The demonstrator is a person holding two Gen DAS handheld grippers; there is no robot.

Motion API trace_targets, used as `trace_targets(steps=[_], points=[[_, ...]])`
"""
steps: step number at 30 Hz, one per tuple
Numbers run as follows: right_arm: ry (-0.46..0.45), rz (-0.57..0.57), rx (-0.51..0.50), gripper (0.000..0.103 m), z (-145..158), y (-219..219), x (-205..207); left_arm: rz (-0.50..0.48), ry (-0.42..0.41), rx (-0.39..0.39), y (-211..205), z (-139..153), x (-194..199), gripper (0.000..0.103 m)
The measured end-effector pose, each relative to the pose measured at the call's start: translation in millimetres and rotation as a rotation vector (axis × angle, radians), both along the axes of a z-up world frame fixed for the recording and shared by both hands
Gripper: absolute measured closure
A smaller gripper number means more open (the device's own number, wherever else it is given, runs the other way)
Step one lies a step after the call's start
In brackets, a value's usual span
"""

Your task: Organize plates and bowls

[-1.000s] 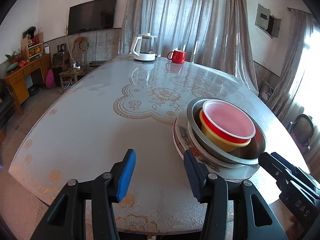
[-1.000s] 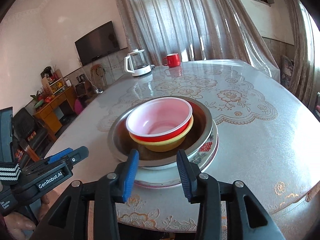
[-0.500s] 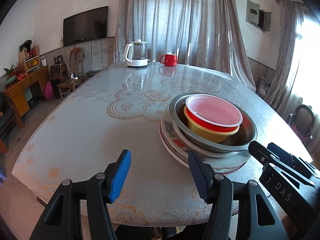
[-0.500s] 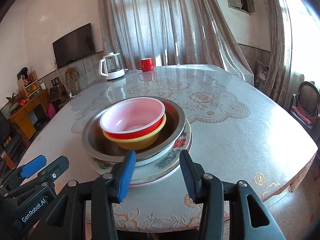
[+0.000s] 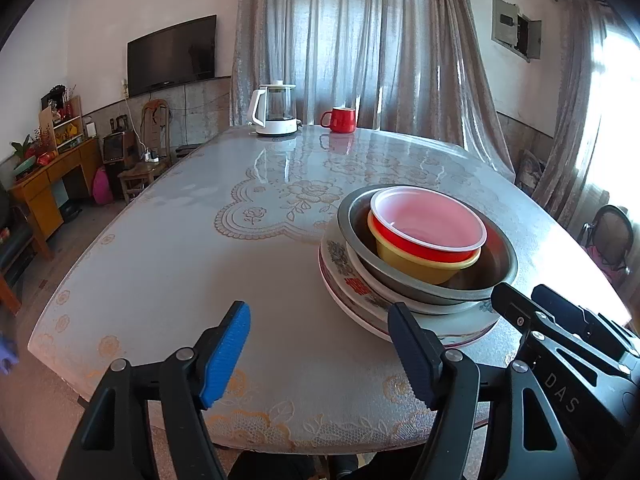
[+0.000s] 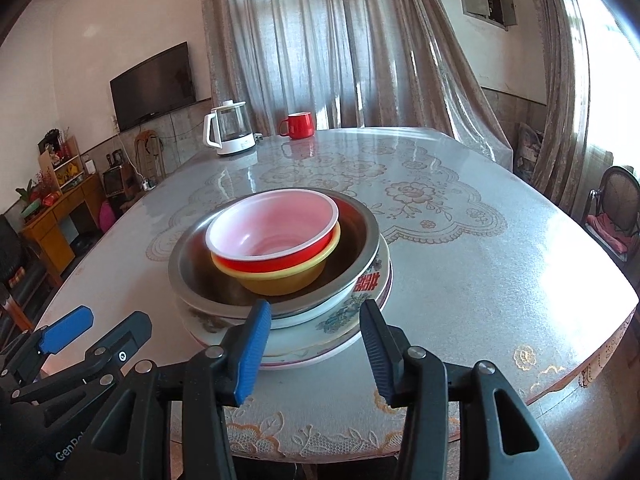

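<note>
Since one second ago the left gripper (image 5: 320, 354) has spread its jaws wider, and they are opening at this moment; only bare tablecloth shows between its blue pads (image 5: 224, 360). It sits near the table (image 5: 180, 264) edge, to the left of the stack, and its right finger overlaps the near rim of the plates (image 5: 344, 276) in the left wrist view; I cannot tell if it touches them. In the earlier picture the stack was seen more from above and closer to the right border; now the view is lower and the far wall shows more.

Also the right gripper (image 6: 312, 350) is a little wider than one second ago, but over the last half second it is unchanged. Its jaws are released and hold nothing. The near rim of the plates (image 6: 340, 316) shows between its fingers, in front of the tips, and the pads do not press on it.

All dishes are in one pile near the front edge of the table. Lowest are flowered plates, on them a steel bowl (image 6: 360, 248), inside it a yellow bowl (image 6: 288, 280), and on top a red bowl (image 6: 276, 256) with pale pink inside. Their nesting is the same as before.

At the far side stand a kettle (image 5: 276, 114) and a red mug (image 5: 340, 120), near each other, not moved.
</note>
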State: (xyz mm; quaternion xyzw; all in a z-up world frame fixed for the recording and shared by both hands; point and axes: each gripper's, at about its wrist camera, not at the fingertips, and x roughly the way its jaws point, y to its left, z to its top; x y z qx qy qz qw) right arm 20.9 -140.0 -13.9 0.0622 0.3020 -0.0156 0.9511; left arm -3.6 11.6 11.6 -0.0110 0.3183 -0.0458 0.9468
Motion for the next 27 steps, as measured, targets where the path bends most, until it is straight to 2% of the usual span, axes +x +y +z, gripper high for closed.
trace_targets(steps=[27], points=[[-0.003,0.006,0.003,0.056,1.4,-0.4,3.3,-0.005,-0.006,0.013,-2.6,2.2,0.9,0.023]])
